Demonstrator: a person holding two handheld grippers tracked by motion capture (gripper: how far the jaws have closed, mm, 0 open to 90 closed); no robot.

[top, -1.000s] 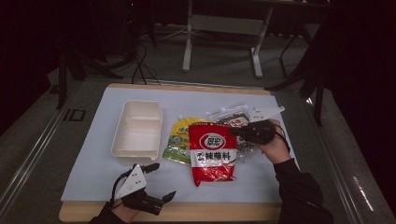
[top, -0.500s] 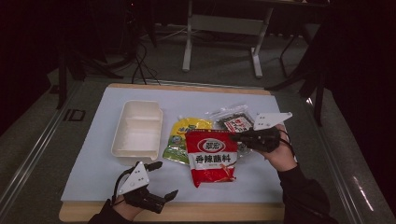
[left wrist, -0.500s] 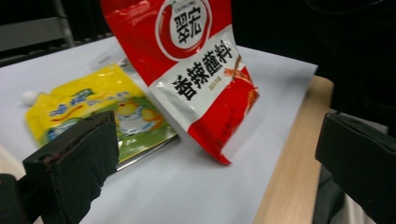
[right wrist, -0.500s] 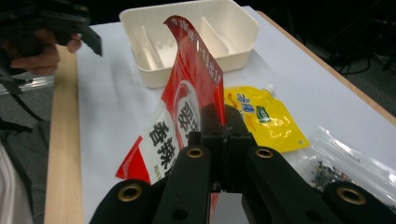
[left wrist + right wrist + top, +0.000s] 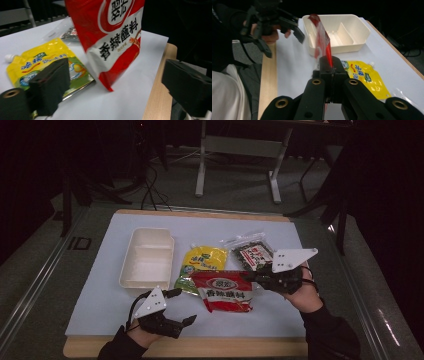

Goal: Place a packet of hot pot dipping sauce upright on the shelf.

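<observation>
Right gripper [image 5: 260,278] is clamped on the red pouch [image 5: 223,291] edge, lifting it at counter centre, 3 o'clock of the tray [image 5: 148,257]. Left gripper [image 5: 181,307], at 7 o'clock, has just been closing, nothing between its jaws. Recommend a level carry, clearing the yellow pouch [image 5: 202,260].

Red seasoning pouch [image 5: 223,291], lifted edge-on
</observation>
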